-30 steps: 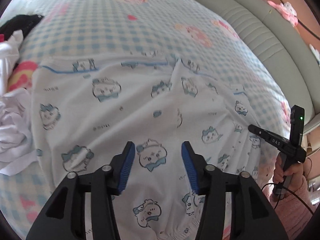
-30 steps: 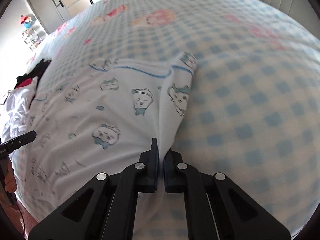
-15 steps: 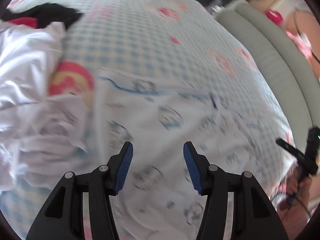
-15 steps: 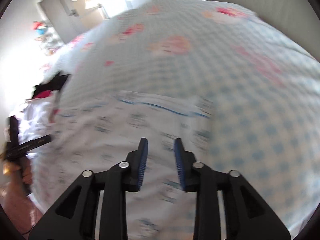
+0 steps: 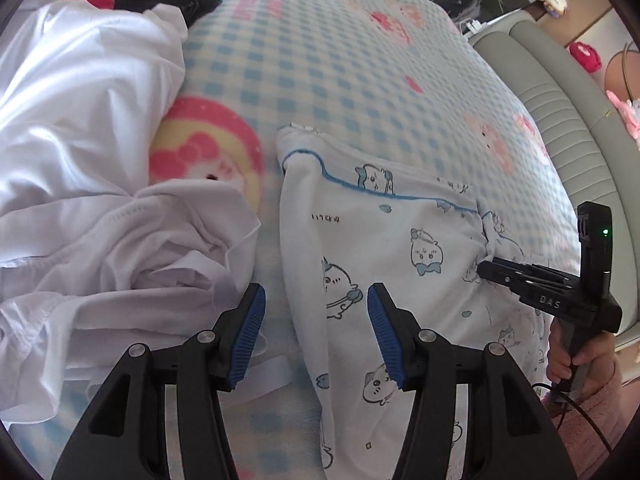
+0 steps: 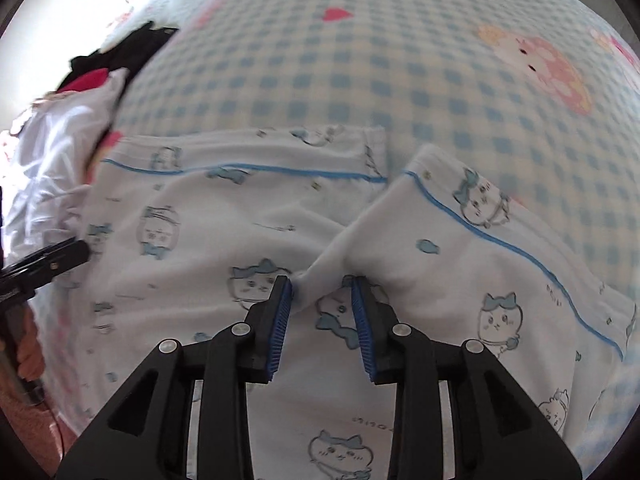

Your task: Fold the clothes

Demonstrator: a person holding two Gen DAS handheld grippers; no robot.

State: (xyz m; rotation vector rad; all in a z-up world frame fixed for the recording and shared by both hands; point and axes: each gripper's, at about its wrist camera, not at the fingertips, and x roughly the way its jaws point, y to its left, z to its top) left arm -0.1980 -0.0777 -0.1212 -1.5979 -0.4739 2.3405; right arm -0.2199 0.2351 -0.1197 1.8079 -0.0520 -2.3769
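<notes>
Lying mid-bed on checked blanket [image 5: 320, 64]: printed pyjama garment [image 5: 400, 248], white clothes heap [image 5: 80, 120] beside it toward left edge; your left gripper [image 5: 316, 316] hovers released over garment's left hem, your right gripper [image 6: 322, 300] spread apart, fabric ridge between pads, nothing clamped

A blue-checked blanket [image 5: 328, 80] (pink cartoon prints) covers the bed beside a grey padded headboard [image 5: 560, 120].

A bed covered by a blue-and-cream checked blanket [image 5: 340, 64] with pink cartoon prints filled both views, a ribbed grey-green padded headboard [image 5: 560, 120] curved along its right side, and bright daylight, possibly from a window, washed out the far corner.
</notes>
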